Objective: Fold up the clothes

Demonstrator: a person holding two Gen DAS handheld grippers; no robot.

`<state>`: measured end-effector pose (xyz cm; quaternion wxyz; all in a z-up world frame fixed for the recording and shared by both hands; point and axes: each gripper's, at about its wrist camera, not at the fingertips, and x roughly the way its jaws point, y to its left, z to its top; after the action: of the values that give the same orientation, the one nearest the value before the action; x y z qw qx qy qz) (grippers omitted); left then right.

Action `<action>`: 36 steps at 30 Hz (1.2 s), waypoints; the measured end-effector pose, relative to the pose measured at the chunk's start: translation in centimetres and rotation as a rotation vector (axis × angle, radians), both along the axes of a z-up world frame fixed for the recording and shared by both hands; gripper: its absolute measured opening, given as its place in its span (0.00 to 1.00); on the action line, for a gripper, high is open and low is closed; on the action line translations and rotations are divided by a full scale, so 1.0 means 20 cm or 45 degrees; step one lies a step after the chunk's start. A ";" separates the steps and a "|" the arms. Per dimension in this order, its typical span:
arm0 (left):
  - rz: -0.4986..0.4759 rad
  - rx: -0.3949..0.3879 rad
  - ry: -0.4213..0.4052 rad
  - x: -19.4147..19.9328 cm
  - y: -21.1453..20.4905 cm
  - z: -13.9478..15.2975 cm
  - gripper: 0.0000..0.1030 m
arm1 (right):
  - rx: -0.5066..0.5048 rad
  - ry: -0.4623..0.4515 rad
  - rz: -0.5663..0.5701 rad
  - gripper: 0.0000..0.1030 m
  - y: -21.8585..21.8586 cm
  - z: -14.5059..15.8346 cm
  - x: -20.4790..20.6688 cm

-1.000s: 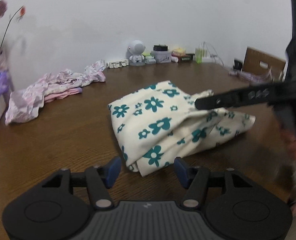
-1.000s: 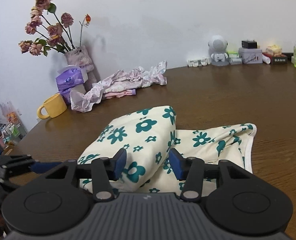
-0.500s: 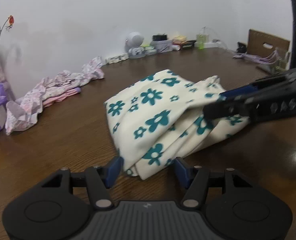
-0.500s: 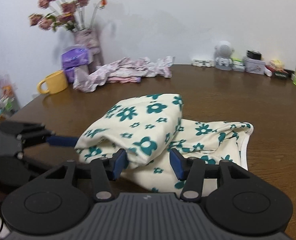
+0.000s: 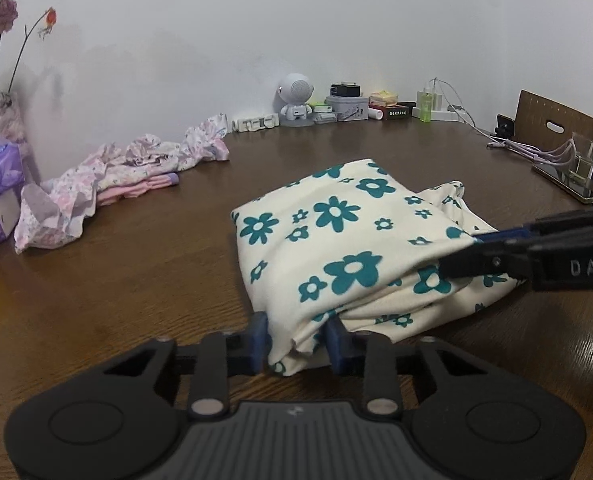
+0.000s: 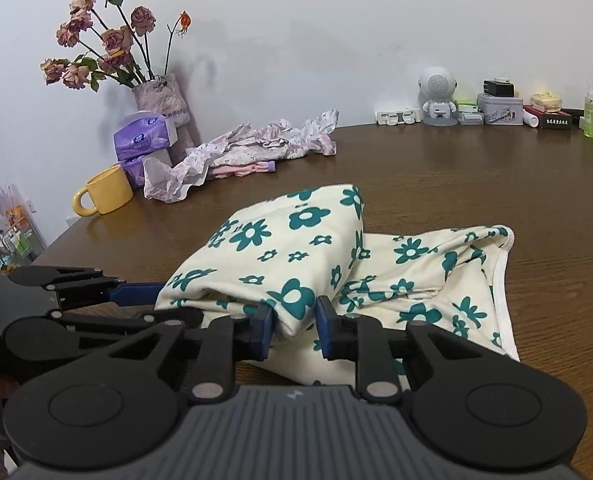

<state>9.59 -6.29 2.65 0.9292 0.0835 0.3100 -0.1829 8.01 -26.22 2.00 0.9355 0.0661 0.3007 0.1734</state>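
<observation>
A cream garment with teal flowers (image 5: 336,240) lies folded in a thick bundle on the brown wooden table (image 5: 136,280). My left gripper (image 5: 296,340) is at its near corner, jaws closing, and the cloth bunched between the blue pads touches both. My right gripper (image 6: 293,328) holds a fold of the same garment (image 6: 296,240) at the other near corner, its jaws closing too with cloth filling the gap. Each gripper shows in the other's view: the right gripper (image 5: 456,256) from the right, the left gripper (image 6: 148,294) from the left.
A crumpled pink flowered clothes pile (image 6: 256,148) lies at the back left, beside a yellow mug (image 6: 104,192), purple tissue packs (image 6: 144,136) and a vase of roses (image 6: 164,96). A robot figure (image 5: 296,100), small boxes and cables (image 5: 536,148) line the far edge.
Both pairs of jaws have narrowed onto the garment's near edge. The left gripper came forward and down to the corner, and the cloth now sits between its pads.
</observation>
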 end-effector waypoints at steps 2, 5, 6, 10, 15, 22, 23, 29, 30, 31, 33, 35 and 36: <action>0.018 -0.029 0.012 0.01 0.02 0.00 0.24 | 0.016 0.010 -0.008 0.20 -0.01 -0.02 0.00; 0.054 -0.069 0.014 0.02 0.05 -0.01 0.25 | 0.045 0.021 -0.018 0.19 -0.02 -0.04 0.00; 0.063 -0.076 0.006 0.02 0.05 -0.02 0.25 | 0.055 0.023 -0.021 0.19 -0.02 -0.05 0.00; 0.021 0.018 -0.071 -0.02 -0.02 -0.02 0.26 | 0.089 0.013 -0.022 0.19 -0.02 -0.05 0.00; 0.077 0.070 -0.123 -0.04 -0.07 -0.01 0.35 | 0.120 0.003 -0.029 0.19 -0.02 -0.04 -0.01; 0.041 0.162 -0.288 -0.14 -0.16 0.03 0.45 | 0.098 -0.007 -0.020 0.22 0.00 -0.04 -0.02; 0.027 0.199 -0.319 -0.15 -0.20 0.03 0.46 | 0.085 -0.016 -0.017 0.22 0.01 -0.04 -0.02; -0.042 0.348 -0.442 -0.22 -0.36 0.01 0.46 | 0.080 -0.024 -0.019 0.22 0.01 -0.04 -0.02; -0.050 0.372 -0.461 -0.23 -0.39 0.01 0.46 | 0.081 -0.024 -0.017 0.22 0.01 -0.04 -0.02; -0.046 0.398 -0.477 -0.24 -0.41 0.00 0.47 | 0.082 -0.024 -0.016 0.22 0.01 -0.04 -0.02; -0.005 0.441 -0.489 -0.23 -0.42 -0.01 0.47 | 0.089 -0.023 -0.015 0.22 0.00 -0.04 -0.02; 0.053 0.442 -0.476 -0.21 -0.40 -0.01 0.27 | 0.097 -0.021 -0.019 0.22 -0.01 -0.04 -0.02; 0.080 0.432 -0.461 -0.20 -0.38 -0.01 0.23 | 0.101 -0.019 -0.020 0.22 -0.01 -0.04 -0.02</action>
<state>5.65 -13.96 2.43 0.9475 0.2600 0.1671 -0.0813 7.61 -26.39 1.17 0.9358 0.1041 0.2860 0.1782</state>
